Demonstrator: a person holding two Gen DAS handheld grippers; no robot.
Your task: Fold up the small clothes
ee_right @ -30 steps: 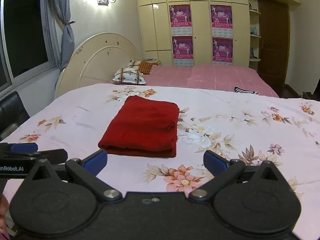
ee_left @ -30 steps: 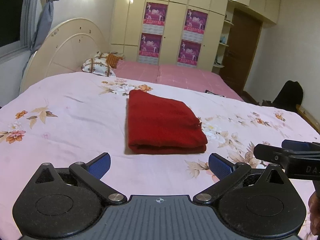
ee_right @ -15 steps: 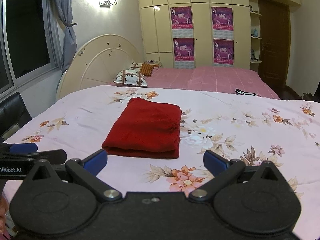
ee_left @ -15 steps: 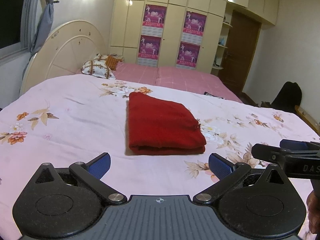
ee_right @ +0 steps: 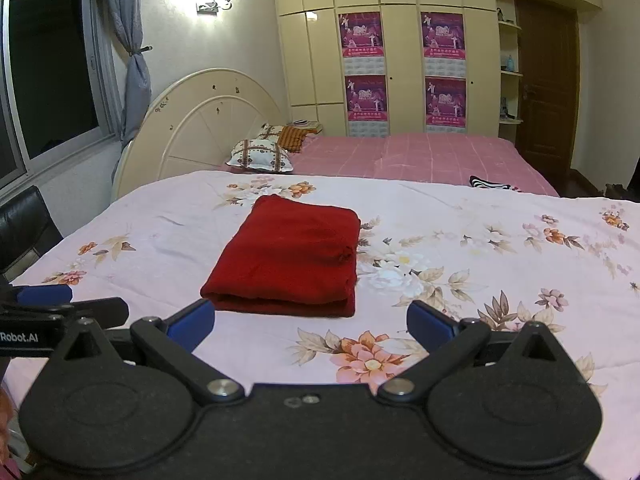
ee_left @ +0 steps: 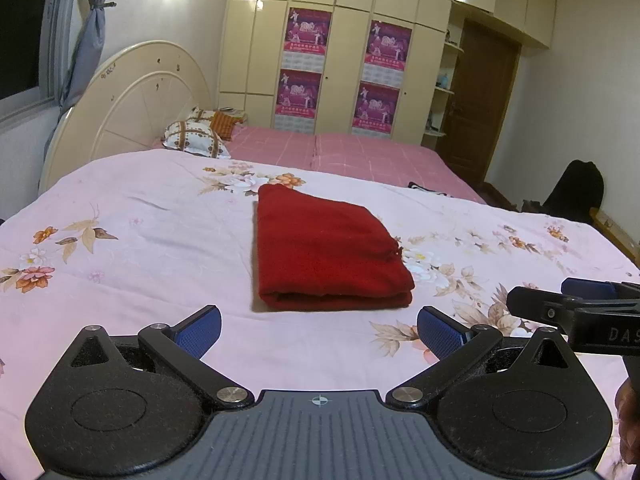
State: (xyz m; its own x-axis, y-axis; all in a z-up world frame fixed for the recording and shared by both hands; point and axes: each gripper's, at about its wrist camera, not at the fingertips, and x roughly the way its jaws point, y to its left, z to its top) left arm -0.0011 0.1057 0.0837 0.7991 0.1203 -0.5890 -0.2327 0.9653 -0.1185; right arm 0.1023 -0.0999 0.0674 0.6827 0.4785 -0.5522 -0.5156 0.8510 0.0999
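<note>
Folded red knit cloth [ee_left: 326, 248] on floral pink bedsheet [ee_left: 140, 248], long axis toward 12 o'clock, left gripper [ee_left: 319, 330] and right gripper [ee_right: 310, 322] both spread wide, holding nothing, black chair [ee_right: 24, 228] only in right view.

The right gripper [ee_left: 576, 312], at the right edge of the left wrist view, bears the white letters "DAS". The left gripper [ee_right: 52, 312], at the left edge of the right wrist view, reads "Robot.AI". Print on the far purple posters [ee_right: 402, 68] is too small to read.

Left gripper [ee_left: 319, 330], right gripper [ee_right: 310, 322]: black linkage bodies, round textured hubs, silver pivot screws, blue ribbed pads [ee_left: 199, 331]. White lettering on side (partly cropped). Left body ribbed grey.
</note>
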